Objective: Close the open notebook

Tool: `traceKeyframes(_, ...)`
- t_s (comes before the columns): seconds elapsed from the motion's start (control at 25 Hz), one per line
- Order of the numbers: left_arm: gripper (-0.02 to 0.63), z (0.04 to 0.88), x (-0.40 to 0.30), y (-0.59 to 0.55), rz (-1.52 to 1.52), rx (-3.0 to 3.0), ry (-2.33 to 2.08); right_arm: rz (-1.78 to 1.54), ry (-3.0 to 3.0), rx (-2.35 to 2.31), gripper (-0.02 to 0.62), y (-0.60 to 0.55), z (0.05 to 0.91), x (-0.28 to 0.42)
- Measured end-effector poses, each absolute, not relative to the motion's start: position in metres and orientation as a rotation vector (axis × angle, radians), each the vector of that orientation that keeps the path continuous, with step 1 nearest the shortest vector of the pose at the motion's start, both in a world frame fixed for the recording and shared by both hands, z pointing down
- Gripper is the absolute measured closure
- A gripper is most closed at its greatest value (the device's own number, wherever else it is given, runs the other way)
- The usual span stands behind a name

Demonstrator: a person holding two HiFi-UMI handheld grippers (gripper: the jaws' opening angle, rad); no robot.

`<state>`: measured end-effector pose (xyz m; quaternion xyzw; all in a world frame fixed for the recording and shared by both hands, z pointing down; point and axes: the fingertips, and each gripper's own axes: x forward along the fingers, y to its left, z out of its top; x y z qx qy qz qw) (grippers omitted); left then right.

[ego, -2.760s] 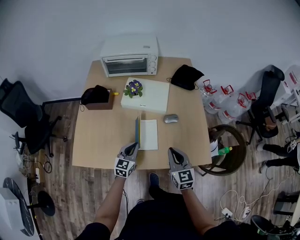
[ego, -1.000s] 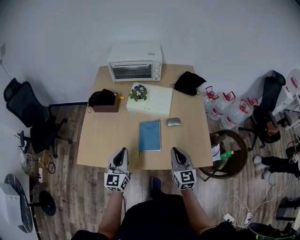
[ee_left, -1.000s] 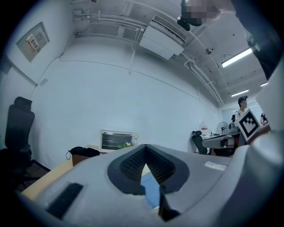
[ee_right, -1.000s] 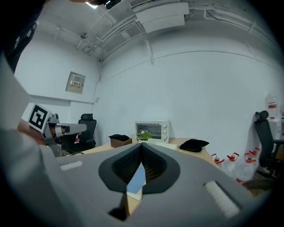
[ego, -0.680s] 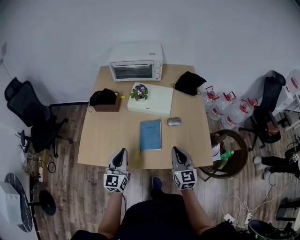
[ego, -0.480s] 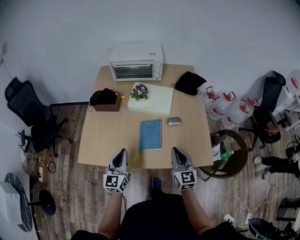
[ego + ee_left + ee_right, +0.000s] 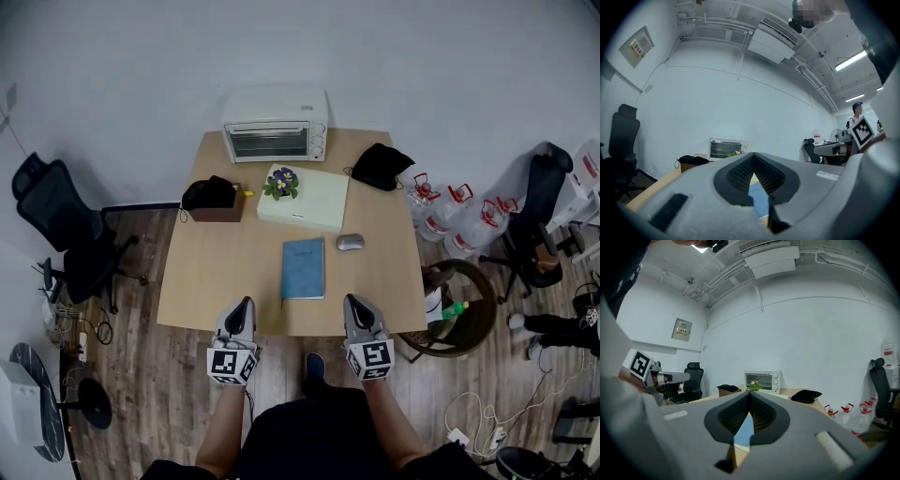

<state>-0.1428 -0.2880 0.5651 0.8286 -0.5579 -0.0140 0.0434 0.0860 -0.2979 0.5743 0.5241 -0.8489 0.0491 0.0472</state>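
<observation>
**While both grippers hang empty, the notebook lies shut**

As the head view shows it, the blue notebook lies flat and closed on the table, cover up. It is ahead of both tools and between their lines: forward and to the right of the left gripper, forward and to the left of the right gripper. Both tools hover at the near table edge, apart from the book. By these pictures the closing looks done and I see nothing left to do. Beyond the notebook, farther from both tools, are a mouse, a white box with a flowering plant, and a toaster oven.

Where the head view is too small to settle the jaws, the left gripper view is plain: its two pads meet at the tips with nothing between them. The notebook shows only as a blue sliver in the gap beneath, well ahead. This view alone catches a ceiling air conditioner and a distant person.

Seen in the right gripper view, that tool's jaws are likewise pressed together on nothing, the blue cover beyond them. Only here do the water bottles appear at floor level, off to this tool's right.
</observation>
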Motion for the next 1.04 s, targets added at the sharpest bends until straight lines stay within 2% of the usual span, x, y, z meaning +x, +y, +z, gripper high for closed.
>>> traceKeyframes(0.56,0.612,0.562,-0.145,-0.280,-0.156,2.489,-1.674,0.173,-2.574,1.613,0.589,-0.291,0.580,0.093)
traceKeyframes(1.04,0.611,0.562,-0.147,-0.281,-0.132,2.476,-1.688,0.128,-2.538,1.618,0.589,-0.297,0.581,0.096)
